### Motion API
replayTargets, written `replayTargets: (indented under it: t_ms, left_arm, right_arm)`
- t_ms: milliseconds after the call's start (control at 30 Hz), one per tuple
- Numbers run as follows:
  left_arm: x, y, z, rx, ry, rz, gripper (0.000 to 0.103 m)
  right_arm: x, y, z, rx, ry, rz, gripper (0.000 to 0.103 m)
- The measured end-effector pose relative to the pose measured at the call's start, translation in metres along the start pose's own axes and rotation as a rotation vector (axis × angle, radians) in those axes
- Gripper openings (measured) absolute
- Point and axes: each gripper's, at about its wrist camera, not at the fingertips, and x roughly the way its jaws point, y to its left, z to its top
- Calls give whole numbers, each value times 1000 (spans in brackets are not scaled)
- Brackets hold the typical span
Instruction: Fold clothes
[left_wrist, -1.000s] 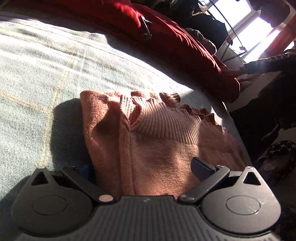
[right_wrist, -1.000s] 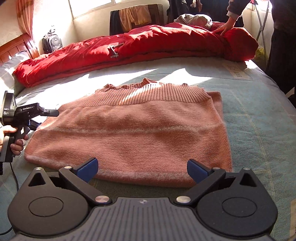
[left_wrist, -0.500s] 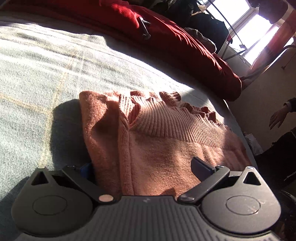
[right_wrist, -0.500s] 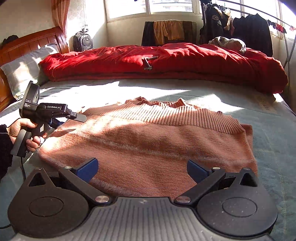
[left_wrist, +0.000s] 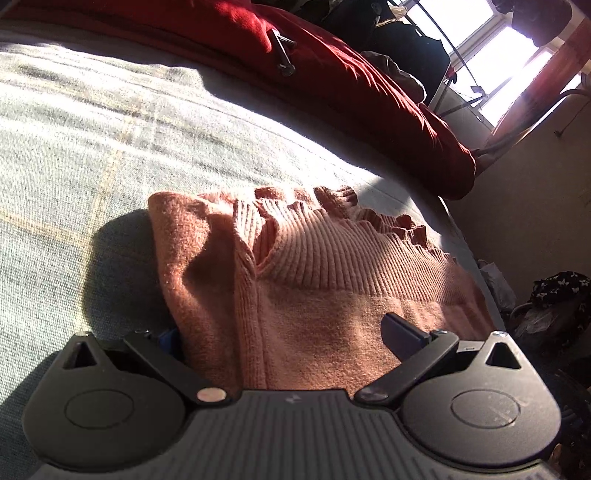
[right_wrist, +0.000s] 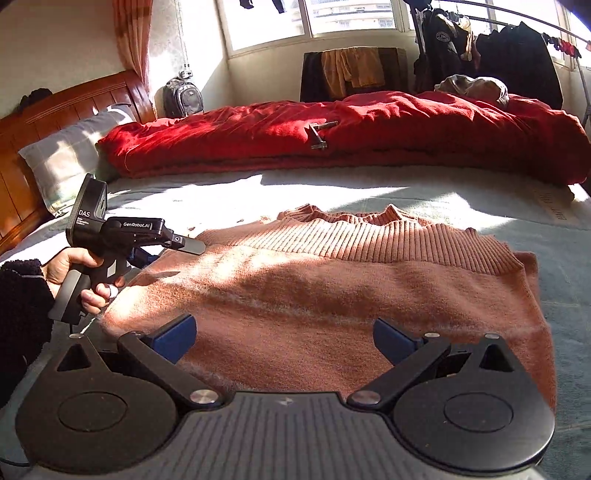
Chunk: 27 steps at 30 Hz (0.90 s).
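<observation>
Since a second ago my right tool (right_wrist: 282, 338) has risen and pulled slightly back from the sweater (right_wrist: 332, 295), so the window wall shows more fully; its fingers stand wide apart, hovering just over the sweater's near hem without holding anything. My left tool (left_wrist: 284, 332) has barely shifted: it sits at the sweater's left edge, fingers apart, with one blue pad (left_wrist: 170, 338) tucked under the folded side and the other finger above the knit. That tool is not closed on the cloth. The pink sweater lies flat on the bed (right_wrist: 576, 295), ribbed collar pointing away toward the rolled red duvet (right_wrist: 369, 129), which lies well beyond the sweater. A hand (right_wrist: 79, 273) grips the left tool's handle beside the sweater's left edge.
</observation>
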Motion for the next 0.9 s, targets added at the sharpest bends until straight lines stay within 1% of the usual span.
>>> replayTargets:
  t_ms: [67,133,233,300,367,433,533,700,833,900]
  left_arm:
    - [-5,0,-3,-16,17,-15,102]
    - [-10,-4,-10,9,42,-28,102]
    - [-14,-4,-12,24,65,-23,102]
    - [-15,-4,-11,29,77,-20,102]
    - [-13,-4,-11,28,71,-17,102]
    - [-11,-5,-11,28,66,-15,102]
    - [-9,-5,-10,27,57,-11,102]
    - [-6,-5,-9,19,50,-8,102]
    - [-5,-10,-11,48,55,13,102]
    - [-4,-12,-12,55,56,24,102]
  right_arm:
    - [0,-2,2,21,-7,6,103]
    - [1,-7,2,55,-6,13,103]
    - [3,-15,0,80,12,-2,103]
    - [6,-23,1,114,57,-33,103]
    - [8,-32,3,148,104,-64,103]
    - [4,-39,6,166,114,-87,103]
    - [-9,-41,5,147,98,-116,103]
    - [-35,-38,-5,106,88,-140,103]
    - [-47,-38,-13,93,93,-173,103]
    - [-45,-40,-17,77,78,-142,103]
